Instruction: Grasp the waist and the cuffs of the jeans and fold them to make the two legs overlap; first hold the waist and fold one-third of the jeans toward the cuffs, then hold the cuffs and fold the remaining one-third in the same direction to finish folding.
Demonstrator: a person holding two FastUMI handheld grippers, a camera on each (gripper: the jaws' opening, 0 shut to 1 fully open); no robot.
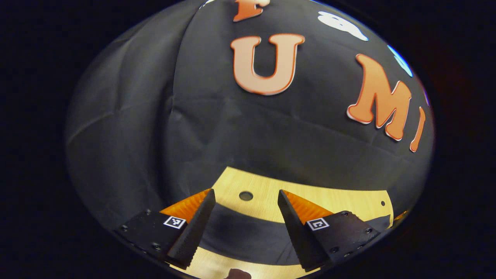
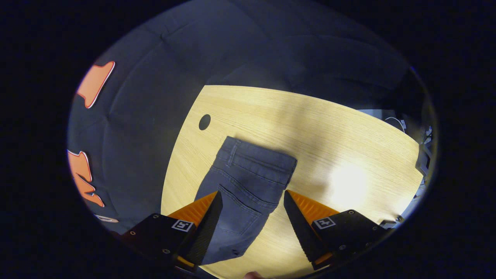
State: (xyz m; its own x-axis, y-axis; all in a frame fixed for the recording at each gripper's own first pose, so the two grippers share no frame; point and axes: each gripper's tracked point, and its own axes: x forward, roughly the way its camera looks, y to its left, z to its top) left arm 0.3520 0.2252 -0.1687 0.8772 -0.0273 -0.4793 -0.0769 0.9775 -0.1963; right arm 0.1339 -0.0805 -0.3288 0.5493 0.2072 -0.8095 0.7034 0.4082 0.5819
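My right gripper (image 2: 251, 217) hangs spread wide above the counter, nothing between its fingers (image 2: 205, 228). Straight ahead of it and below lies the pair of dark grey denim jeans (image 2: 245, 193), flat on the pale wood-grain counter (image 2: 348, 139). I see the waistband with its belt loops at the far end from the gripper, and a back pocket nearer the fingers. The near end of the jeans runs under the gripper's left finger and is cut off at the bottom of the right gripper view, so I cannot see the cuffs or tell how the legs lie. Beyond the waistband, off to the gripper's left, there is a round dark hole in the counter (image 2: 204, 122). Far right of the gripper, past the counter's edge, some cables and dark gear sit in shadow; I cannot make them out.

My left gripper (image 1: 245, 228) is likewise spread, holding nothing. Between its fingers (image 1: 193, 232) I see a dark band of fabric (image 1: 244, 238) across the counter (image 1: 310, 197); it may be the jeans, but from this low angle I cannot say which part. Ahead of the gripper there is a round hole (image 1: 245, 195) in the wood, and a smaller one (image 1: 383, 203) out to the right.

At the bottom edge of each view something small and rounded pokes in, too cropped to identify.
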